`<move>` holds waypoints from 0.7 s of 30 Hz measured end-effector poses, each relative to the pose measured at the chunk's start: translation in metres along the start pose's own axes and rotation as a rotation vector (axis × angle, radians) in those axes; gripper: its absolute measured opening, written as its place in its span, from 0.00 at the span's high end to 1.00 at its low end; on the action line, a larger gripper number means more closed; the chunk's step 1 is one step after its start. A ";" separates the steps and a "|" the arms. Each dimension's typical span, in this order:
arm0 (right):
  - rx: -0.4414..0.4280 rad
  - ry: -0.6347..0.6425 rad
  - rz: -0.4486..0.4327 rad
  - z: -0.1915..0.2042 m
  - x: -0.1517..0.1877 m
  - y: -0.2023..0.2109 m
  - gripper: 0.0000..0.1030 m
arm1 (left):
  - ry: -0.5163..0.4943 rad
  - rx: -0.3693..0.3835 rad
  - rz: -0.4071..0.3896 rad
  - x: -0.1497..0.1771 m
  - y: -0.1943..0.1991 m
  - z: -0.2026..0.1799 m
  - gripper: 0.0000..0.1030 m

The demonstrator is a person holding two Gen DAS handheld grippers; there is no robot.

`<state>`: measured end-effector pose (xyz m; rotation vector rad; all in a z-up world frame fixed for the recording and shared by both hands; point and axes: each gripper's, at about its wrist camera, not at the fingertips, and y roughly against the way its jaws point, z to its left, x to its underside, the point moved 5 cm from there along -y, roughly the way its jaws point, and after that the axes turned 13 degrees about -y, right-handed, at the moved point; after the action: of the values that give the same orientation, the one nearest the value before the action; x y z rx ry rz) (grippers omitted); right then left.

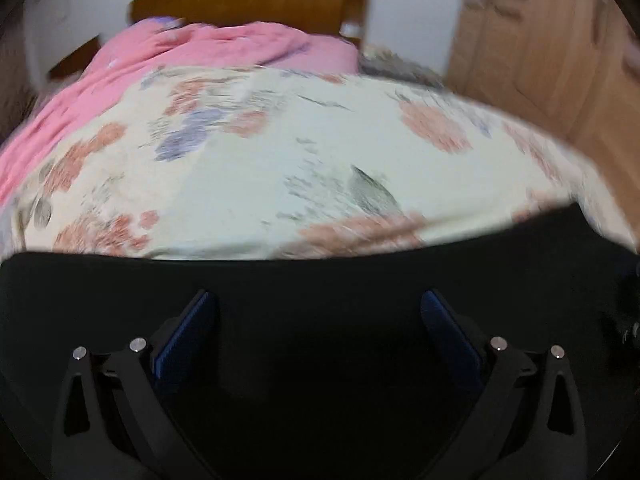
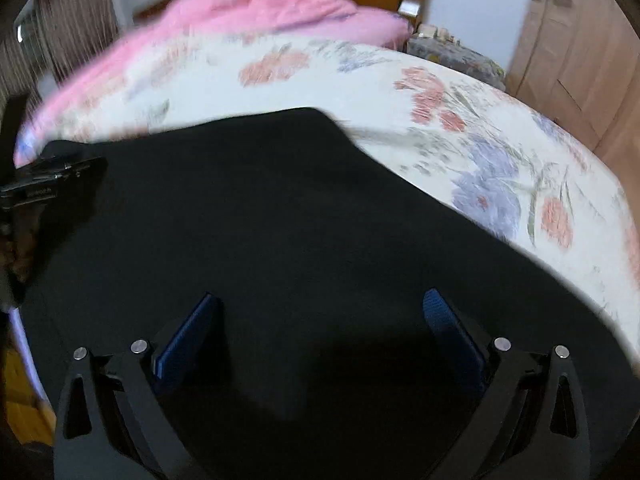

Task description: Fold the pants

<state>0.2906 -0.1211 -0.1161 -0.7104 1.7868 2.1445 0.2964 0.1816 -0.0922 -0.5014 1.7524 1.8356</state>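
Black pants lie spread flat on a bed with a floral sheet. In the left wrist view the pants fill the lower half, their far edge running across the frame. My left gripper is open above the black cloth, holding nothing. My right gripper is open above the pants, also empty. The left gripper's body shows at the left edge of the right wrist view, over the pants' left part. Both views are blurred.
A pink blanket is bunched at the far side of the floral sheet, before a brown wooden headboard. A wooden wardrobe stands at the right. A small covered stand is beside the bed.
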 end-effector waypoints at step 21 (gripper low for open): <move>0.013 -0.145 -0.065 -0.118 0.018 0.037 0.05 | -0.255 0.302 -0.013 -0.083 -0.039 -0.224 0.01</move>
<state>0.2811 -0.2450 -0.1086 -0.5860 1.6793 2.0830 0.3618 -0.0508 -0.0904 -0.1517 1.7981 1.5124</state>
